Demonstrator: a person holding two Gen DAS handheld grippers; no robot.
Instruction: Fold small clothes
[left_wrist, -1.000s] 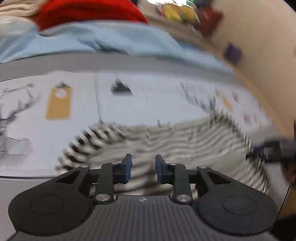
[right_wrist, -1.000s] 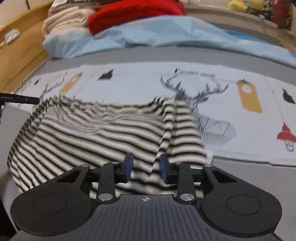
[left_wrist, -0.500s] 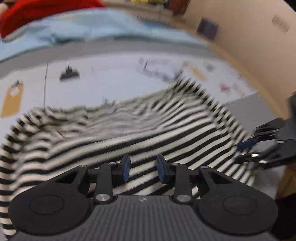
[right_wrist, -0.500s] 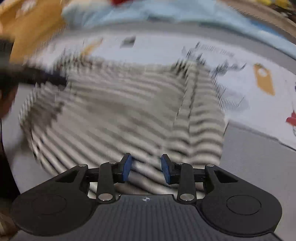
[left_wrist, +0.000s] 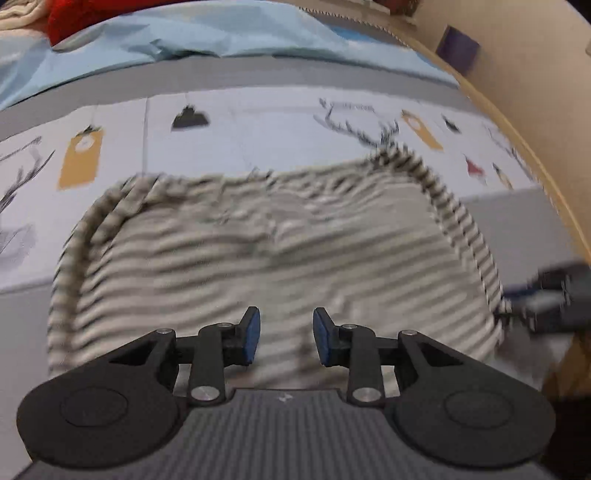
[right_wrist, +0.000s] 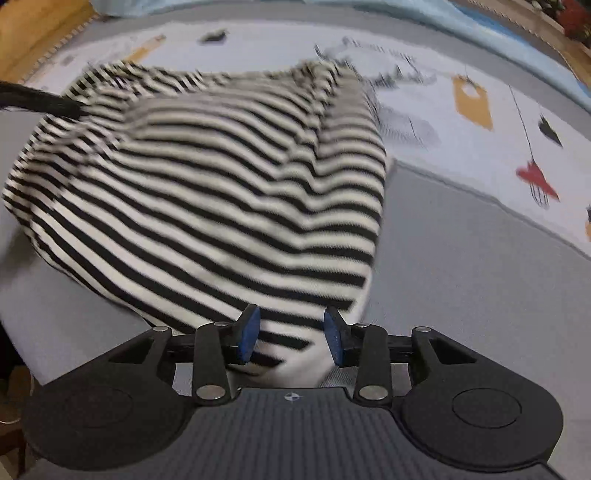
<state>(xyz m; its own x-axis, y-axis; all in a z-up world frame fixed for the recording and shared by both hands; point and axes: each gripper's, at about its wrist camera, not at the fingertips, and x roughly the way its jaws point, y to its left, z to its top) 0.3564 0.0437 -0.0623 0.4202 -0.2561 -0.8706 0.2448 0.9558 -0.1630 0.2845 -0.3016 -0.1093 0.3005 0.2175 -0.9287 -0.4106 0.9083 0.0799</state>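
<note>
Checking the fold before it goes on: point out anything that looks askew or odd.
The striped garment is not flat: it bulges in loose folds, its far edge is rumpled, and one side hangs past the printed sheet onto the grey surface. No damage shows, though both views are blurred.
</note>
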